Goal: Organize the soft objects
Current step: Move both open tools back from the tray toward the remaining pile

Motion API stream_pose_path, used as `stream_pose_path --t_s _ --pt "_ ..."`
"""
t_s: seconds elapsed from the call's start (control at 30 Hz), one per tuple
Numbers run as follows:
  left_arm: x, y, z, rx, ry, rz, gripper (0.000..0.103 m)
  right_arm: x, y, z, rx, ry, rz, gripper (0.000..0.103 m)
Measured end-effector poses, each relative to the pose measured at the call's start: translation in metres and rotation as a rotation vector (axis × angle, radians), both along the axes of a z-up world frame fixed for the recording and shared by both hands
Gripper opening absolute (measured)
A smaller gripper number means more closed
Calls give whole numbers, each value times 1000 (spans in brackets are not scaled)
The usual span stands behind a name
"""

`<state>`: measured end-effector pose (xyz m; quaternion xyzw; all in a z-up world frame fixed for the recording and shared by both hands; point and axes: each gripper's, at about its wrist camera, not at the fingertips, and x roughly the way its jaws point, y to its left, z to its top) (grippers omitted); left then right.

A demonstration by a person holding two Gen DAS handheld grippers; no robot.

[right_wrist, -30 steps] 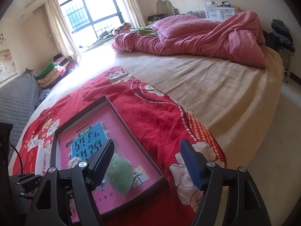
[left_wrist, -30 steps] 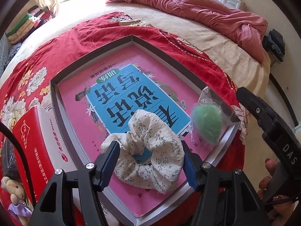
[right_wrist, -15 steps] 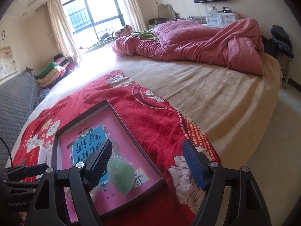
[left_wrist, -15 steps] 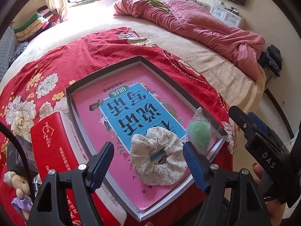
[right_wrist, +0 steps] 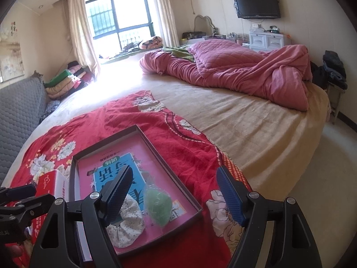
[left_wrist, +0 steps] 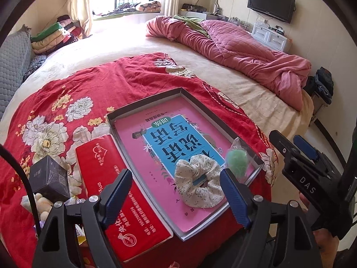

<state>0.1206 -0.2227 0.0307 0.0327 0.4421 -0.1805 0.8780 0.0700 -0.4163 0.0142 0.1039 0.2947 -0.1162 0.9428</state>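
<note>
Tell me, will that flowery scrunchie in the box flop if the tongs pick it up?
Probably yes. The scrunchie is gathered, puffy cloth, so it should squash and droop. It looks light and unlikely to roll, lying flat on the pink book.

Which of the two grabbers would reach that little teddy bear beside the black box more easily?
Probably the left gripper. The teddy bear lies at its lower left, beside the black box. The right gripper hangs open over the tray's far side.
</note>
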Motion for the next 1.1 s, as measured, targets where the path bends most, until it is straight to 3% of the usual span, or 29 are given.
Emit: stream_pose_path --t_s 0.37,0.7,1.1 --pt "-23 50 3 -50 12 78 80 -11 35 12 -70 15 63 78" --pt "-34 84 14 -70 -1 118 80 -23 77 41 -118 -22 142 79" --pt "-53 133 28 -94 -25 171 80 -32 131 66 -111 -59 263 79"
